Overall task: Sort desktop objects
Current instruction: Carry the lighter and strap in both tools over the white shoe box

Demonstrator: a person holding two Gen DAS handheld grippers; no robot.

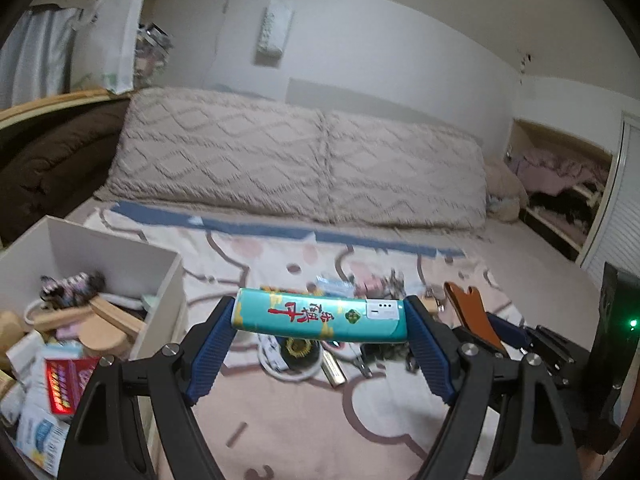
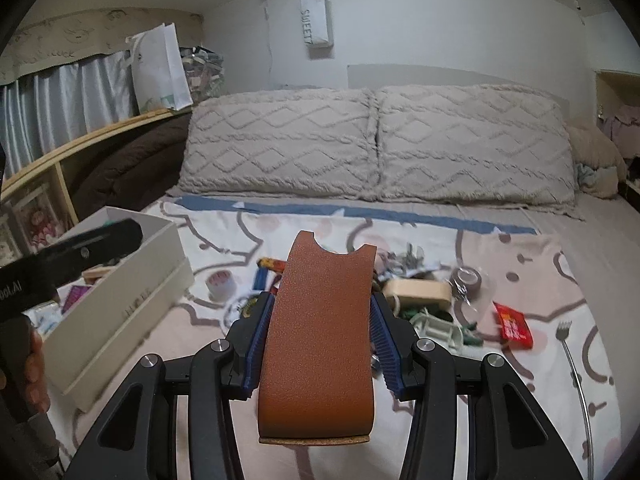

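Presently the left tool (image 1: 320, 316) grips a teal packet (image 1: 320, 314) by its two ends, the blue pads (image 1: 214, 344) pressing in from either side, so the packet's long axis runs crosswise between the fingers and lies level above the bed. The right tool (image 2: 316, 328) is clamped on a brown leather piece (image 2: 320, 320), which stands up between its pads with the notched end pointing away from the tool and the cork edge nearest the camera.

Just left of the left tool and a little below it sits the white box (image 1: 160, 280), open at the top and already holding wooden pieces, a red carton and other small goods. From the right tool the same box (image 2: 132, 280) lies well off to the left, with the left tool's black body between them. So the left hand is plainly the nearer to the box, and I judge the packet goes in first: a short swing to the left, then a release over the open top. Since the packet lies crosswise, it may need turning to fit the free space among the things inside.

Ahead of both tools, on the patterned blanket (image 2: 500, 380), the unsorted heap (image 2: 412, 292) remains: a tape roll (image 2: 219, 280), a wooden block, a red packet (image 2: 512, 324) and a long metal scratcher (image 2: 576, 376) to the right. Two pillows (image 2: 376, 144) lie beyond.
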